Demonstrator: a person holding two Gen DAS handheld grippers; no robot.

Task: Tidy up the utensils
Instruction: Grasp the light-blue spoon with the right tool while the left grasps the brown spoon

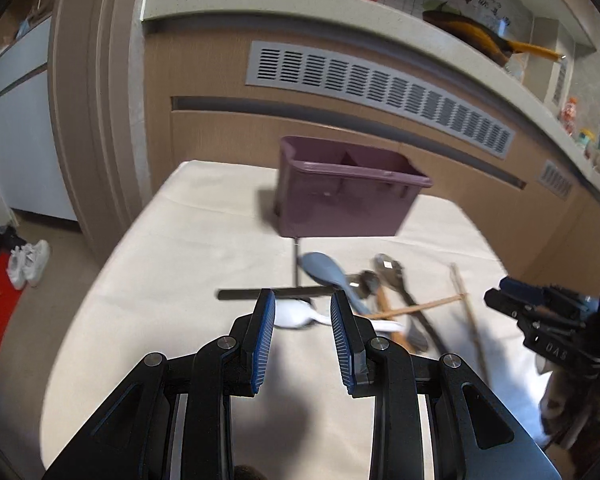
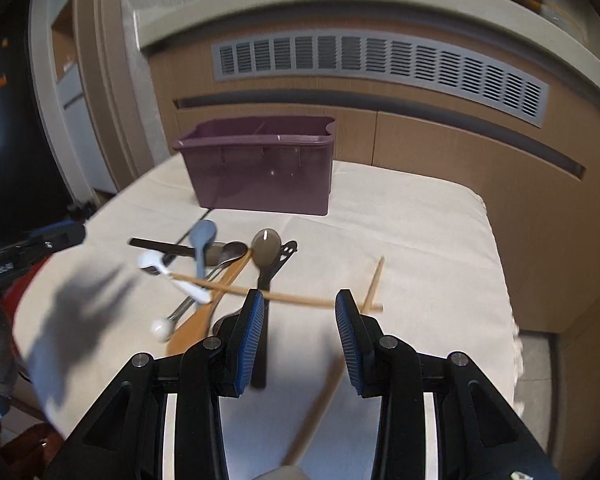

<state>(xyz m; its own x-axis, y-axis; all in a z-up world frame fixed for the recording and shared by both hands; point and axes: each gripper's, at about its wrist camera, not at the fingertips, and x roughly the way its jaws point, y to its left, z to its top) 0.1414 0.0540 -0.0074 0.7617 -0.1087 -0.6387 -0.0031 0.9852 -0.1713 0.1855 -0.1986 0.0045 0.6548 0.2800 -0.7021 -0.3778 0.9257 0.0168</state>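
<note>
Cream-cloth table (image 1: 148,280) before wood cabinet with grey vent (image 2: 380,68). Purple bin (image 2: 260,168) at 12 o'clock, utensil pile (image 2: 220,272) just in front. Left gripper (image 1: 302,312) wide apart, holding nothing, above white spoon (image 1: 296,316). Right gripper (image 2: 300,312) wide apart, holding nothing, over chopsticks (image 2: 300,300).

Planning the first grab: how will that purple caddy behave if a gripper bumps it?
The purple caddy looks like thin plastic with nothing showing above its rim, so it is probably light and may slide on the cream cloth. Its broad base suggests it will skid rather than tip.
</note>
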